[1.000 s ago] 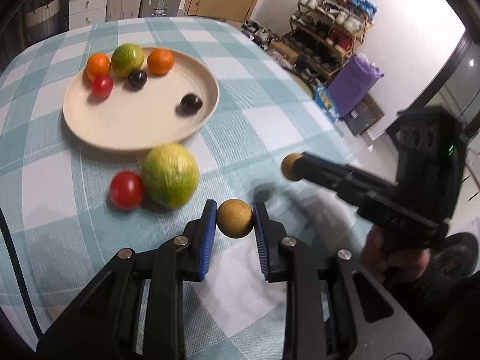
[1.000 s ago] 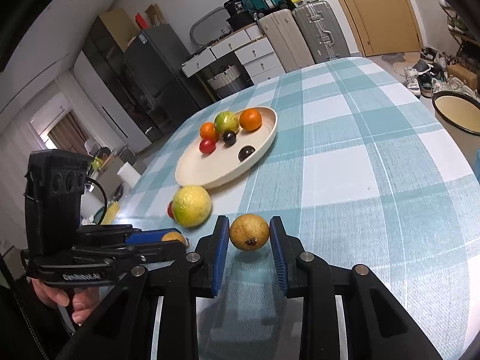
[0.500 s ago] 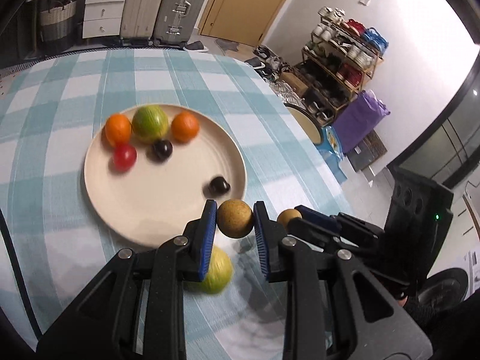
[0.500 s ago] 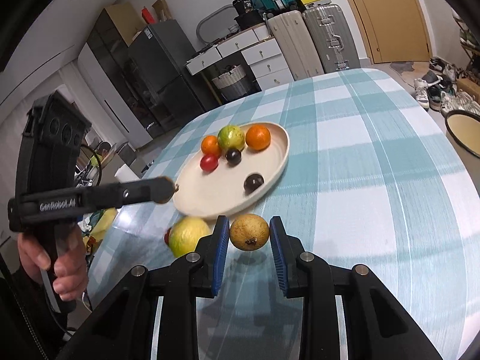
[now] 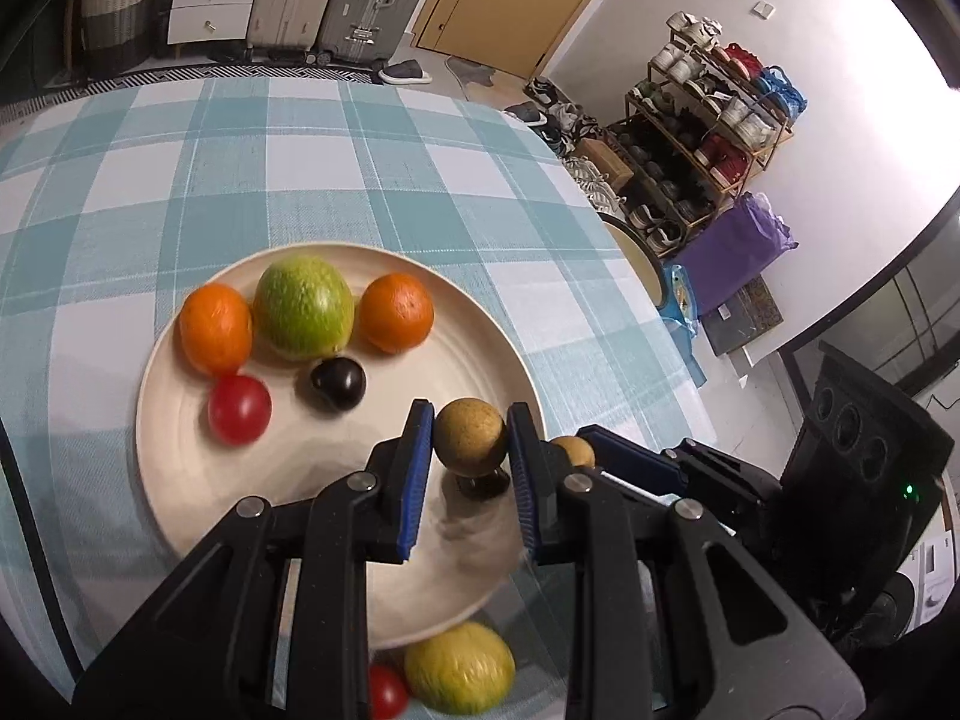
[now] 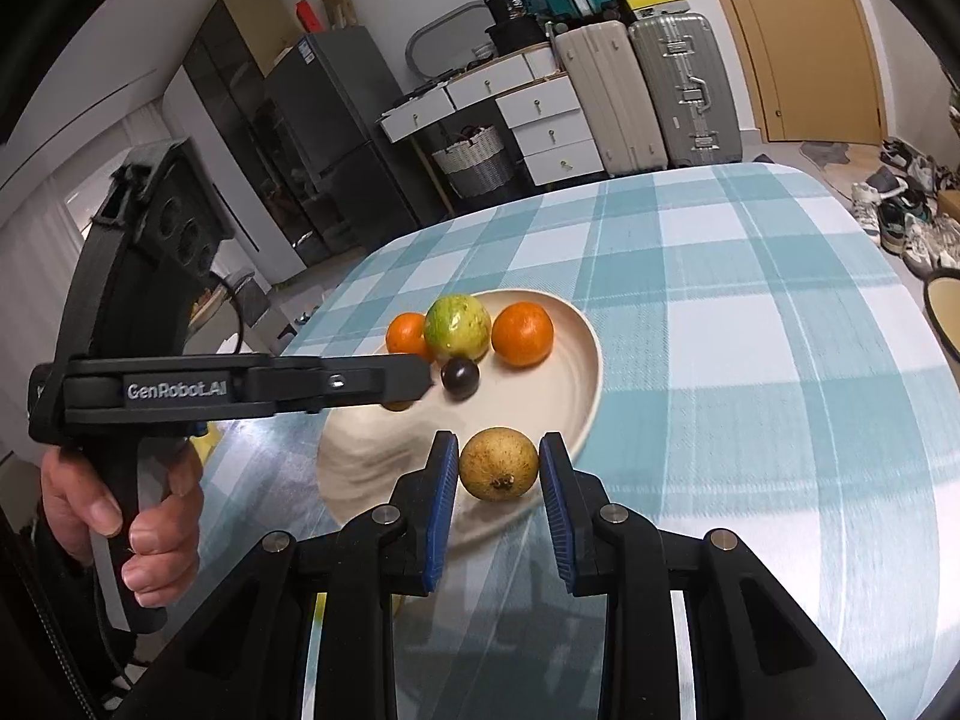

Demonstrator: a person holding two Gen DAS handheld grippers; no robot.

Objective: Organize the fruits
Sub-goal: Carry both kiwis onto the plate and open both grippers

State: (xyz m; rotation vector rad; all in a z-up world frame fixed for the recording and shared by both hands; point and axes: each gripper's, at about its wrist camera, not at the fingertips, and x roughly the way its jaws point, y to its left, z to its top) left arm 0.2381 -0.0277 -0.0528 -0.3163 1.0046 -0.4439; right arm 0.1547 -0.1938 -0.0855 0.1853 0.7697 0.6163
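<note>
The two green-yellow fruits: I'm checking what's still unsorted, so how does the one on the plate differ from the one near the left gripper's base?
The green fruit on the plate lies among two oranges; the yellow-green fruit lies on the tablecloth off the plate's near rim, beside a red tomato. The first is greener, the second yellower. Both are round with bumpy skin.

Two round brown fruits [image 5: 470, 435] [image 6: 498, 463] up over the cream plate [image 5: 180, 480] of oranges, tomato, plum, green fruit.
</note>
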